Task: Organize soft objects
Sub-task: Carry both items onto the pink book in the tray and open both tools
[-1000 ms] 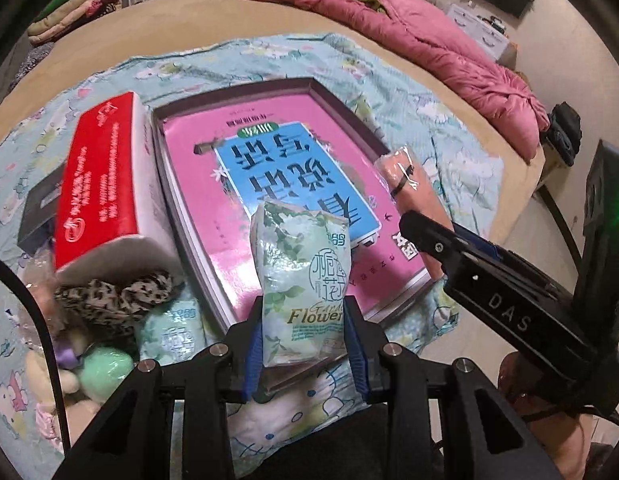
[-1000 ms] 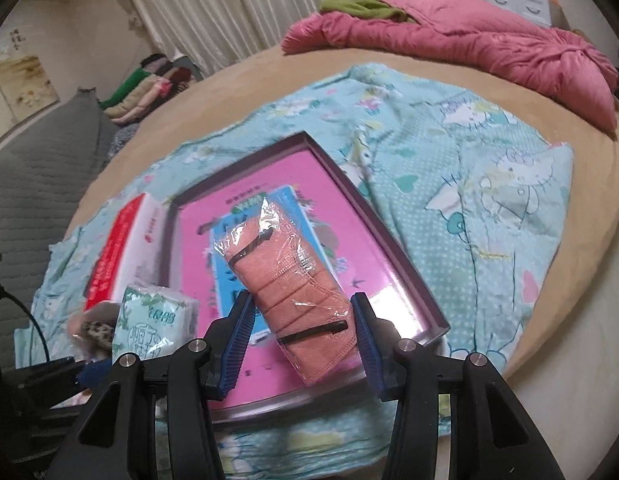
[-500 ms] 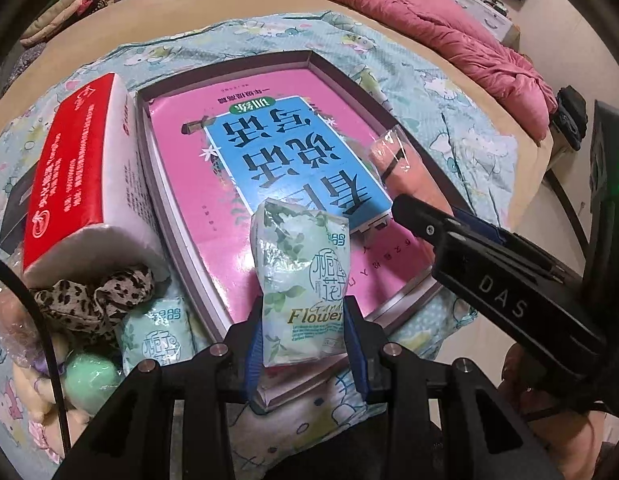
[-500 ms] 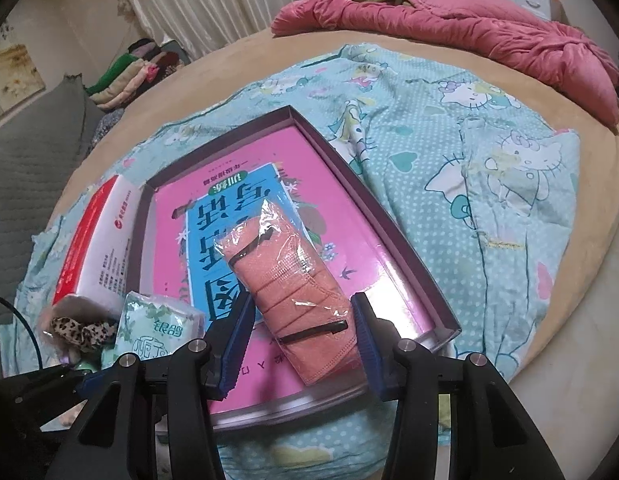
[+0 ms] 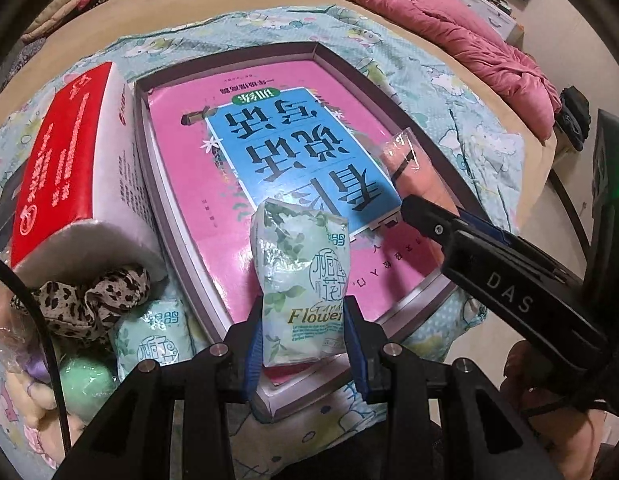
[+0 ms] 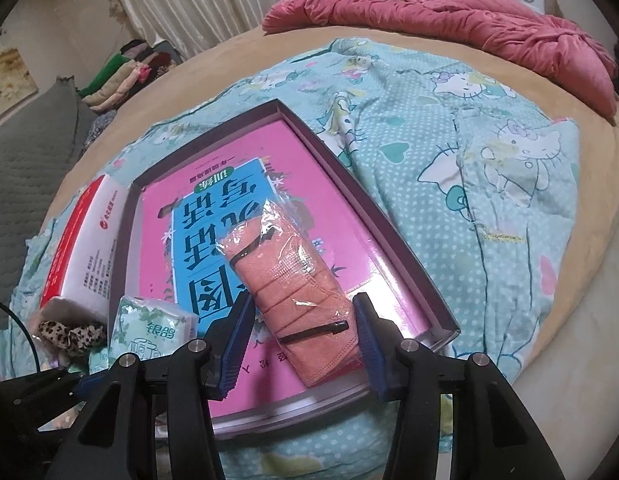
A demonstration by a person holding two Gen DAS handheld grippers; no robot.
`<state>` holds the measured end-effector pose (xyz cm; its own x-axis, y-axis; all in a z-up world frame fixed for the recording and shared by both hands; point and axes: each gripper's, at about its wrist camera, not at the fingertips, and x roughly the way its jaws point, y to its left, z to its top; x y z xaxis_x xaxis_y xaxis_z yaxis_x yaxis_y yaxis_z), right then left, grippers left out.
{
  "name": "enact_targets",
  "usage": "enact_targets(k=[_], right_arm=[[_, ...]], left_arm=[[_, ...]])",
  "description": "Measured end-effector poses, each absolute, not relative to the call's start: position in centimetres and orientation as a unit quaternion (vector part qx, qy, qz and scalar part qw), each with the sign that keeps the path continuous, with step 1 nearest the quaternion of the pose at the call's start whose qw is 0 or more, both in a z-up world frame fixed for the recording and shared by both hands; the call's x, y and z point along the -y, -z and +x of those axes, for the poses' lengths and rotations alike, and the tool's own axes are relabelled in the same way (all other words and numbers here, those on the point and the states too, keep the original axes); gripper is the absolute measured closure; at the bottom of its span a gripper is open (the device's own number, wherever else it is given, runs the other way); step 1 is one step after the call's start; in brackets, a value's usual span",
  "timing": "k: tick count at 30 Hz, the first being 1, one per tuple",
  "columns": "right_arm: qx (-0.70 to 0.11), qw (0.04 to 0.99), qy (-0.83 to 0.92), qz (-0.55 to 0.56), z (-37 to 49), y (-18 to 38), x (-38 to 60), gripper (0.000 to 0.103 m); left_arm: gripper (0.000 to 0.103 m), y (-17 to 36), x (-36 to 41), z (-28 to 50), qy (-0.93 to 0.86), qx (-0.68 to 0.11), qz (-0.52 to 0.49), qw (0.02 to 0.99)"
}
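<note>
My left gripper [image 5: 305, 320] is shut on a pale green flower-print tissue pack [image 5: 305, 272], held upright over the near edge of the purple box [image 5: 143, 152]. A pink and blue book lines the box floor. An orange mask packet [image 6: 293, 288] in clear wrap lies on that book, between the fingers of my right gripper [image 6: 303, 340]. The right jaws are opening, and a gap shows beside the left pad. In the left wrist view the right gripper's finger [image 5: 489, 276] reaches in from the right, with the mask packet [image 5: 413, 168] beyond it.
A red and white tissue box [image 5: 57, 168] lies left of the purple box. Near it sit a leopard scrunchie [image 5: 89, 300], a second tissue pack [image 5: 153, 340] and a green soft ball [image 5: 85, 380]. A blue cartoon sheet [image 6: 469, 160] covers the bed; a pink quilt [image 6: 469, 20] lies behind.
Both grippers have come down closer to the purple box with their packs. The right jaws stand slightly wider around the mask packet.
</note>
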<state>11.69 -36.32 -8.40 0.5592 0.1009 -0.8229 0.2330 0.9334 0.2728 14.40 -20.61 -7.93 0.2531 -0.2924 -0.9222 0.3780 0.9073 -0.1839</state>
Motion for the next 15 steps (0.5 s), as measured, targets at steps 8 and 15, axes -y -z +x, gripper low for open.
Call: enact_targets(k=[8, 15], right_arm=[[-0.47, 0.864, 0.048, 0.176, 11.67, 8.75, 36.5, 0.047], [-0.452, 0.871, 0.056, 0.183, 11.11, 7.91, 37.17, 0.038]], left_arm=[[0.066, 8.3, 21.16, 14.3, 0.215, -0.572, 0.044, 0.79], [0.066, 8.37, 21.57, 14.23, 0.214, -0.569, 0.052, 0.793]])
